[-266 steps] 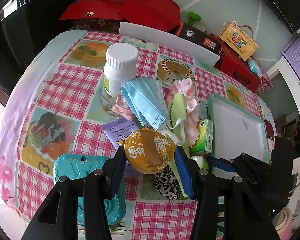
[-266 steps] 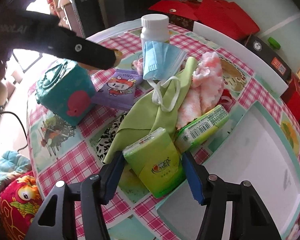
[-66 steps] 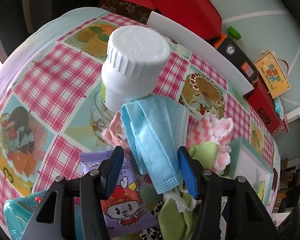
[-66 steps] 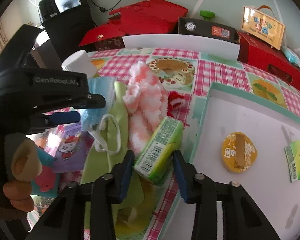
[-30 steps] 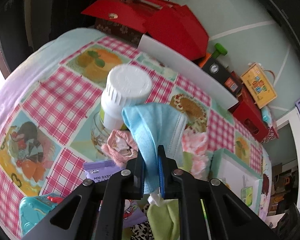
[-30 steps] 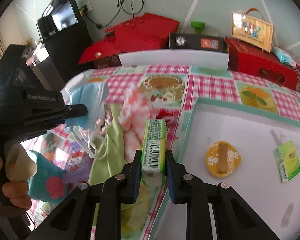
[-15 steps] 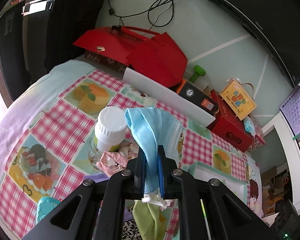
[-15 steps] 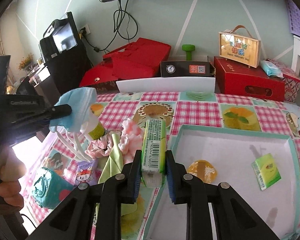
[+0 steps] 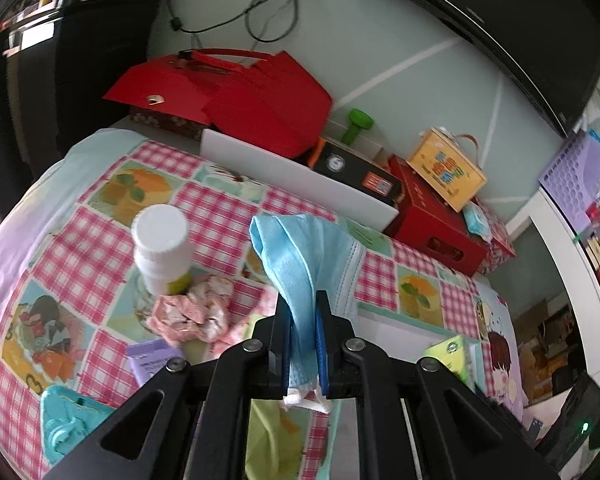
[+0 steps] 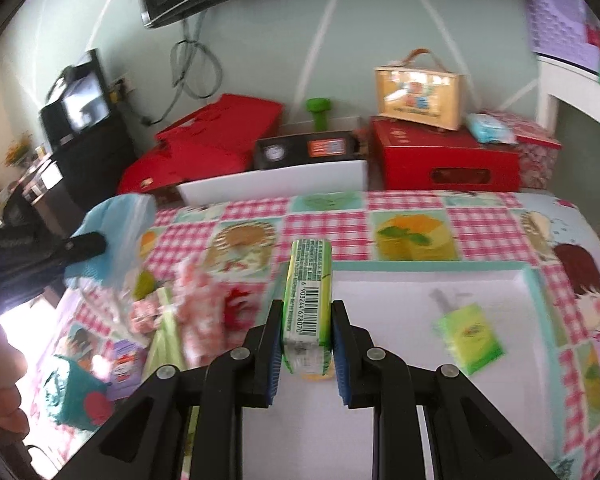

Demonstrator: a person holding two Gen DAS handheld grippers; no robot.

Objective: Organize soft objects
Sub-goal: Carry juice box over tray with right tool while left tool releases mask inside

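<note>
My left gripper (image 9: pixel 303 318) is shut on a blue face mask (image 9: pixel 300 256) and holds it high above the checked tablecloth. The mask (image 10: pixel 116 236) also shows at the left of the right wrist view. My right gripper (image 10: pixel 306 334) is shut on a green tissue pack (image 10: pixel 307 292), held up over the near edge of the white tray (image 10: pixel 530 280). A second green tissue pack (image 10: pixel 470 334) lies in the tray. A pink-white fluffy cloth (image 10: pixel 198 312), a pink scrunchie (image 9: pixel 192 312) and a green cloth (image 9: pixel 274 440) lie on the table.
A white-capped bottle (image 9: pixel 162 248) stands left of the pile. A purple wipes pack (image 9: pixel 150 362) and a teal box (image 9: pixel 66 420) lie nearer. A white board (image 9: pixel 300 178), red boxes (image 10: pixel 444 164) and a black case (image 10: pixel 304 150) line the far side.
Both grippers have risen higher above the table with their loads. The right gripper has moved over the tray's edge. The round yellow item in the tray is now hidden behind the tissue pack.
</note>
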